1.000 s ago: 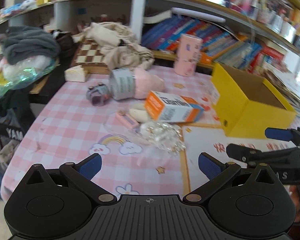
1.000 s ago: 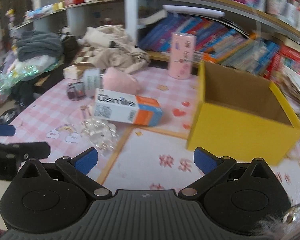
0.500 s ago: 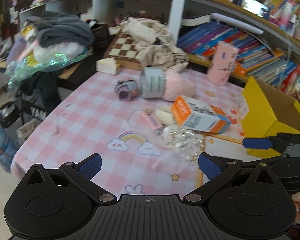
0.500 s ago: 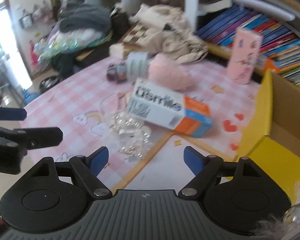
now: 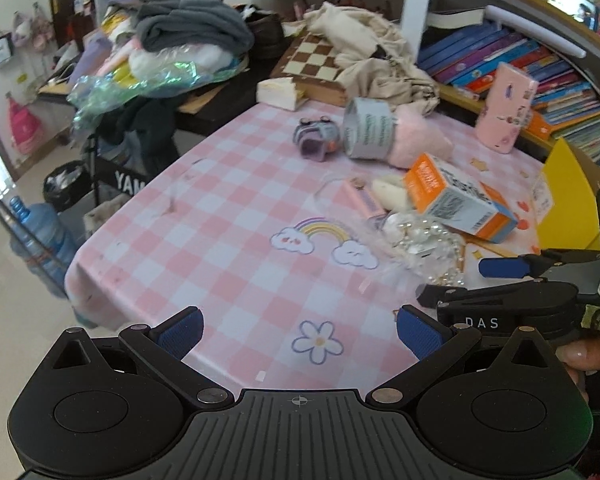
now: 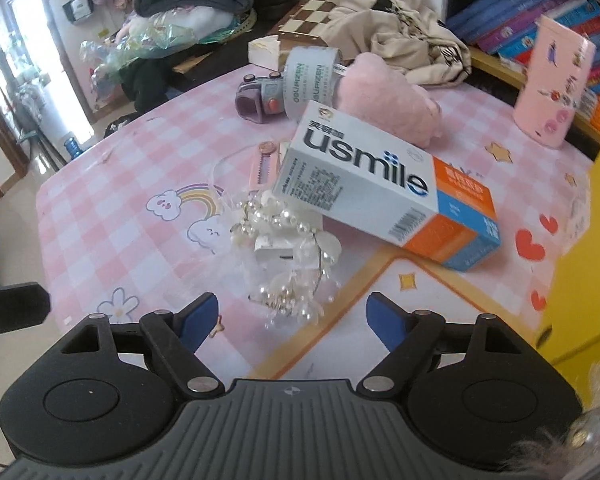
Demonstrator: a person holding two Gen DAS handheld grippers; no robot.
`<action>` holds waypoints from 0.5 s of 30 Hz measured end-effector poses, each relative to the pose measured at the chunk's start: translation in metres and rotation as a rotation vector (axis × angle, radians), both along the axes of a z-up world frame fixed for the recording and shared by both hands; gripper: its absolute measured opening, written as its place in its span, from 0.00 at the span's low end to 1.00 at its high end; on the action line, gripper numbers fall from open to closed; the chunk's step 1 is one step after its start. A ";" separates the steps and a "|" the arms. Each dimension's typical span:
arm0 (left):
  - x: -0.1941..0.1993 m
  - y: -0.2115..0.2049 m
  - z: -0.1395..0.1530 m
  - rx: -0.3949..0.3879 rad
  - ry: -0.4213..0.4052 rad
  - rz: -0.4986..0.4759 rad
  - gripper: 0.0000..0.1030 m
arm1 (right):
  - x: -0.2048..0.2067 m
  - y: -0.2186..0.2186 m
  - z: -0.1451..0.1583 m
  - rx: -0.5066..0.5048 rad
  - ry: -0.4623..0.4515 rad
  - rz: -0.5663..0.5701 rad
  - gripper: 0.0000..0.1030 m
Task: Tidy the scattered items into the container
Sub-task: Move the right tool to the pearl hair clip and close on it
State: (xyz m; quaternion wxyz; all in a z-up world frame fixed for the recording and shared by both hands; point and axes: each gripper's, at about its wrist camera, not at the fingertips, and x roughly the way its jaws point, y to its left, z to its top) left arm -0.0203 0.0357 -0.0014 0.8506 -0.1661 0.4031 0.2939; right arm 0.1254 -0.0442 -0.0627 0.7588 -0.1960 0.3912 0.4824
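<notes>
Our right tongs, jaws just narrowing yet released, hover over the loose, light, tangly cluster of white pearl beads in clear wrap on the pink-checked bench; we'd pinch its bunched middle. Left tongs stand released, empty.

tablecloth: pink-white check | box: white-orange-blue | container: yellow

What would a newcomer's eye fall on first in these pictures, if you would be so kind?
Probably the white and orange usmile box, lying tilted mid-table on the pink checked tablecloth, its near end over a heap of pearl beads. Next, the yellow box at the right edge. The right gripper, jaws open and just narrowing, hangs right before the beads.
</notes>
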 end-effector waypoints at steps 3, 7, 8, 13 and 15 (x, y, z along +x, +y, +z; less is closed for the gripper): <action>0.002 0.002 -0.001 0.000 0.012 0.007 1.00 | -0.001 0.006 -0.003 -0.007 -0.025 0.031 0.70; 0.007 0.003 -0.002 0.004 0.027 -0.002 1.00 | 0.001 0.013 -0.008 -0.015 -0.054 0.056 0.67; 0.008 0.004 -0.002 0.005 0.028 -0.005 1.00 | 0.002 0.015 -0.009 -0.017 -0.061 0.063 0.66; 0.014 0.005 -0.002 0.007 0.031 -0.029 1.00 | 0.006 0.017 -0.013 -0.024 -0.058 0.078 0.44; 0.015 0.007 -0.002 0.006 0.029 -0.038 1.00 | 0.006 0.014 -0.010 -0.012 -0.058 0.077 0.43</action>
